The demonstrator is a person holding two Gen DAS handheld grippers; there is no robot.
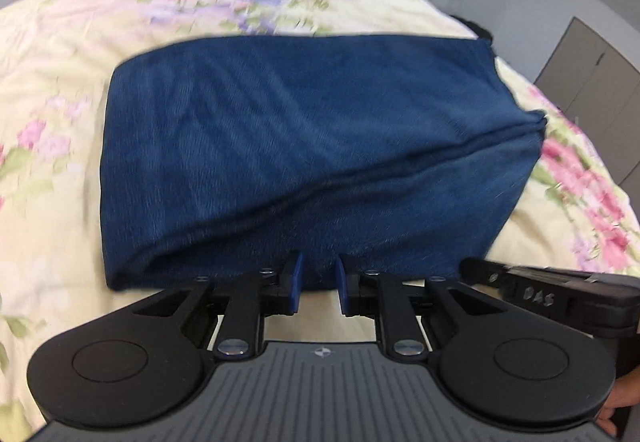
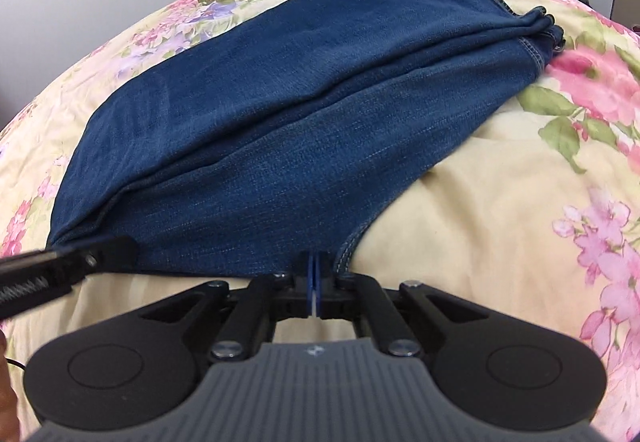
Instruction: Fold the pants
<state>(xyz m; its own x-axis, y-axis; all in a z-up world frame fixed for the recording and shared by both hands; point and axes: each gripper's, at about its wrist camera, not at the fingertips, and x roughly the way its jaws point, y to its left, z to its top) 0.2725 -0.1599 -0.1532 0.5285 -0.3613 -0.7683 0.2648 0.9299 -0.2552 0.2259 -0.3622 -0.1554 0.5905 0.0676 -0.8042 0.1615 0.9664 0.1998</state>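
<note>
Denim was laid out on the bed, both grippers parked at the near edge

The floral bedspread (image 2: pixel 480 202) was soft and puffy, so nothing firm sat under the cloth to press against. On it, the pants (image 2: pixel 280 130) lay flattened and already doubled, one leg stacked on the other, hems and stitched seams bunched at the far right end. Looked like thick jeans to me: heavy-ish, floppy but with some body, not slippery, nothing fragile, and I'd guess layers slide apart if you only catch the top one. Best hold was probably the near edge, all layers, one grab per corner. The left gripper (image 1: pixel 318 282) had its blue pads slightly apart right at that edge, nothing clearly pinched. The right gripper (image 2: pixel 315 282) was pressed fully together beside the curved seam; couldn't tell if any cloth was caught in it.
</note>
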